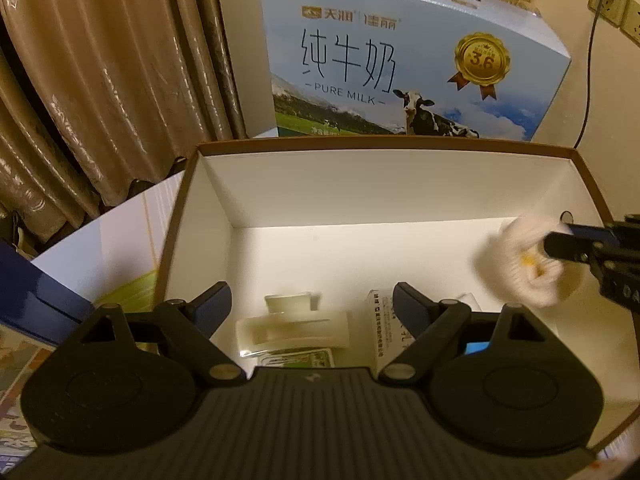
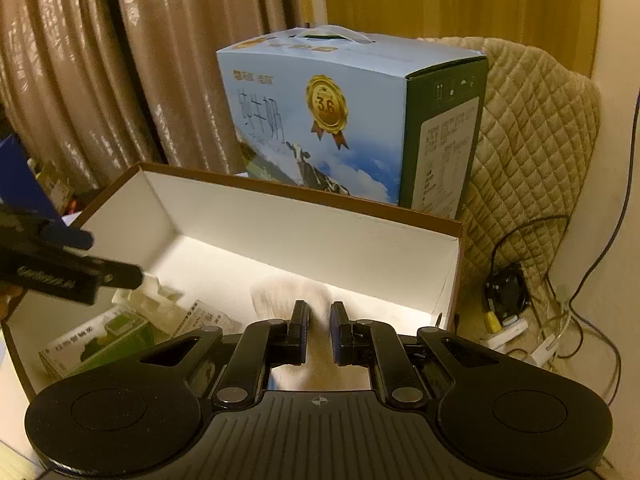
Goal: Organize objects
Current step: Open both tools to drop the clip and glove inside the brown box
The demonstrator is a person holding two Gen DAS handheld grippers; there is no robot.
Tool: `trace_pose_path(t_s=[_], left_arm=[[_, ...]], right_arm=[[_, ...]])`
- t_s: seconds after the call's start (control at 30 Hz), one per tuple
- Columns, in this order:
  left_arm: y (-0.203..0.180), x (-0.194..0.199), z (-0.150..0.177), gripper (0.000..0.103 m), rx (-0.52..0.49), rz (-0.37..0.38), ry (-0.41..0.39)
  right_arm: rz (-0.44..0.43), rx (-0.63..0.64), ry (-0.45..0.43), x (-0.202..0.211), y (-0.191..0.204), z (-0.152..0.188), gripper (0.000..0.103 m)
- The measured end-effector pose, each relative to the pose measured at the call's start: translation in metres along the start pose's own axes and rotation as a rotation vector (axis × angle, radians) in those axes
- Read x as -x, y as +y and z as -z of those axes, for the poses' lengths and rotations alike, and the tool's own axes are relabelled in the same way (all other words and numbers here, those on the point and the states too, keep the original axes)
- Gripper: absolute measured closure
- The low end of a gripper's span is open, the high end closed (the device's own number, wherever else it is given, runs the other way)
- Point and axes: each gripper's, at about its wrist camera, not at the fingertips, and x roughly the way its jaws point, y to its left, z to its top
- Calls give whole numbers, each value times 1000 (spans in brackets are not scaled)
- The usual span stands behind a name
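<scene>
An open cardboard box [image 1: 384, 145] with a brown rim and white inside fills both views. My left gripper [image 1: 312, 306] hangs open over its near left part, nothing between its fingers. Below it lie a white plastic piece [image 1: 292, 330], a small printed carton [image 1: 382, 328] and a green-and-white pack [image 1: 298, 360]. My right gripper [image 2: 319, 320] is shut on a white knitted glove [image 2: 276, 294] above the box floor. In the left wrist view the right gripper [image 1: 556, 240] comes in from the right with the blurred glove [image 1: 516, 264]. The left gripper [image 2: 116, 258] shows at the left of the right wrist view.
A tall blue milk carton [image 1: 400, 64] stands right behind the box. Brown curtains [image 1: 100, 80] hang at the left. A quilted beige cover [image 2: 532, 128] and tangled cables [image 2: 520, 320] lie to the right. Wall sockets [image 1: 612, 0] sit at the upper right, a blue box [image 1: 32, 300] at the left.
</scene>
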Motion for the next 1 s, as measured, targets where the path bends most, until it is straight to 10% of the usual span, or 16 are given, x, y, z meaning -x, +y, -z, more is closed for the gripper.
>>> trace_pose_path(t_s=[0.37,0.83,1.0], left_arm=[[18,38,19,18,-1,32,35],[5,21,36,20,-56,72,301],[2,7,44,51,-55,76,328]], right_arm=[[-63,-54,-12,25,-5,-2,77],[-97,-141,-47,57,-15,20,76],[-80,-160,-52,59,-23,26,76]])
